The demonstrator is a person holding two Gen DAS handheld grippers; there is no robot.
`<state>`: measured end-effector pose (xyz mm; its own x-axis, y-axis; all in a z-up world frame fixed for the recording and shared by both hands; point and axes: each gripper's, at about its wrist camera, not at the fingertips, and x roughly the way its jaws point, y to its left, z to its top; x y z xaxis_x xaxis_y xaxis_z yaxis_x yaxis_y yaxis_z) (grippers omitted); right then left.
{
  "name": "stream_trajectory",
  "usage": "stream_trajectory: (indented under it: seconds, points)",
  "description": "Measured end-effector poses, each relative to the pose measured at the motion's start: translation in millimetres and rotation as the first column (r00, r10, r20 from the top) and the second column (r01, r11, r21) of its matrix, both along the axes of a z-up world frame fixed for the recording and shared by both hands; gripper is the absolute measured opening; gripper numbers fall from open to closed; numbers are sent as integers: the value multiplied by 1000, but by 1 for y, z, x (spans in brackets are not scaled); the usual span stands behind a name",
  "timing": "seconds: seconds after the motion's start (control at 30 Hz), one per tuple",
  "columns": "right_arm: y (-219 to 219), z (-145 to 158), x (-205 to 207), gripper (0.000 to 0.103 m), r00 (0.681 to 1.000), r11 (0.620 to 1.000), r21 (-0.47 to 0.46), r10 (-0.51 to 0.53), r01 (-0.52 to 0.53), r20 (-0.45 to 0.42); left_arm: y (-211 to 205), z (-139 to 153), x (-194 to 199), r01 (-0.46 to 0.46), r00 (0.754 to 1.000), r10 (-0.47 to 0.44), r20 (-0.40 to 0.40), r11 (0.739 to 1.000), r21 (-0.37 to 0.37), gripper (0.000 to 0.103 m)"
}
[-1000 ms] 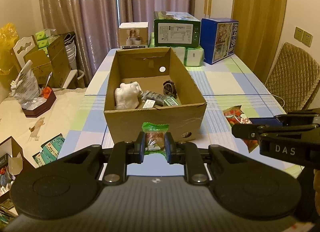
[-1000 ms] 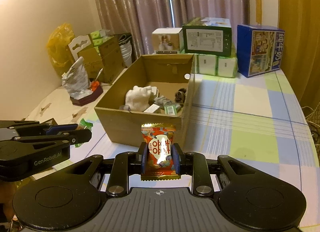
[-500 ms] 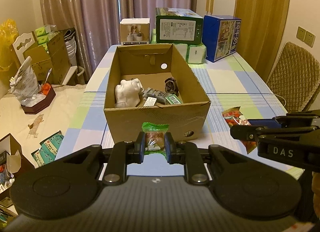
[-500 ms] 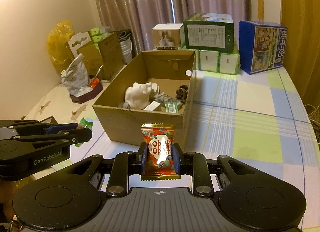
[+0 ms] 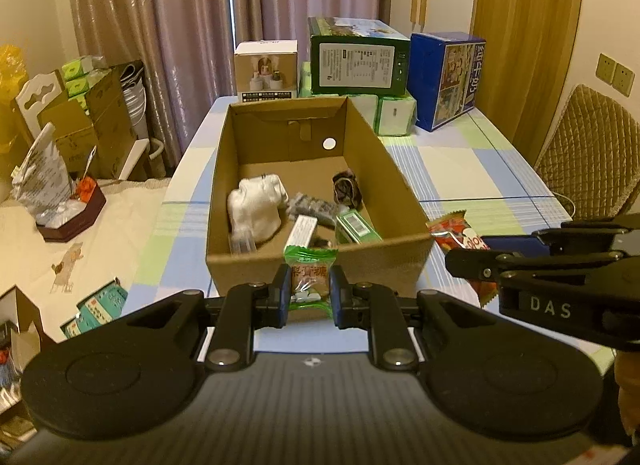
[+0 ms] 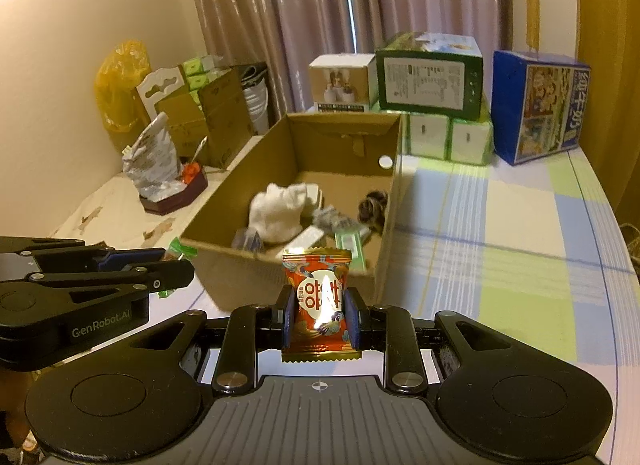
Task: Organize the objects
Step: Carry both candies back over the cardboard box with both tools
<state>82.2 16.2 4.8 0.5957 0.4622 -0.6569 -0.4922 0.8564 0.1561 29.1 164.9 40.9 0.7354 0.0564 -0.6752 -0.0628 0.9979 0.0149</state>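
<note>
An open cardboard box (image 5: pixel 316 265) (image 6: pixel 256 269) stands on the checked tablecloth, holding a white cloth bundle (image 5: pixel 256 209), small packets and a dark furry item (image 5: pixel 346 189). My left gripper (image 5: pixel 310 291) is shut on a green candy packet (image 5: pixel 310 277), held just before the box's near wall. My right gripper (image 6: pixel 318 315) is shut on a red candy packet (image 6: pixel 318 297), also in front of the box, slightly right of its near corner. Each gripper shows in the other's view: the right gripper (image 5: pixel 460 261) at the right, the left gripper (image 6: pixel 176 269) at the left.
Behind the box stand a white carton (image 5: pixel 266 71), a green carton (image 5: pixel 358 59) on tissue packs, and a blue carton (image 5: pixel 448 77). A quilted chair (image 5: pixel 588 161) is at the right. Left of the table lie boxes, a bag and a red-brown tray (image 5: pixel 72 217).
Both grippers have risen and moved closer to the box, each still holding its candy; more of the box's inside shows now.
</note>
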Motion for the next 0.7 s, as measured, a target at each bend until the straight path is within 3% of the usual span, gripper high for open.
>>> stream_trajectory:
  seconds: [0.3, 0.7]
  points:
    - [18, 5, 60, 23, 1000, 1000, 9, -7, 7, 4, 22, 1, 60, 15, 1000, -15, -13, 1000, -9, 16]
    - [35, -20, 123, 23, 999, 1000, -8, -5, 4, -48, 42, -17, 121, 28, 999, -29, -46, 999, -23, 16]
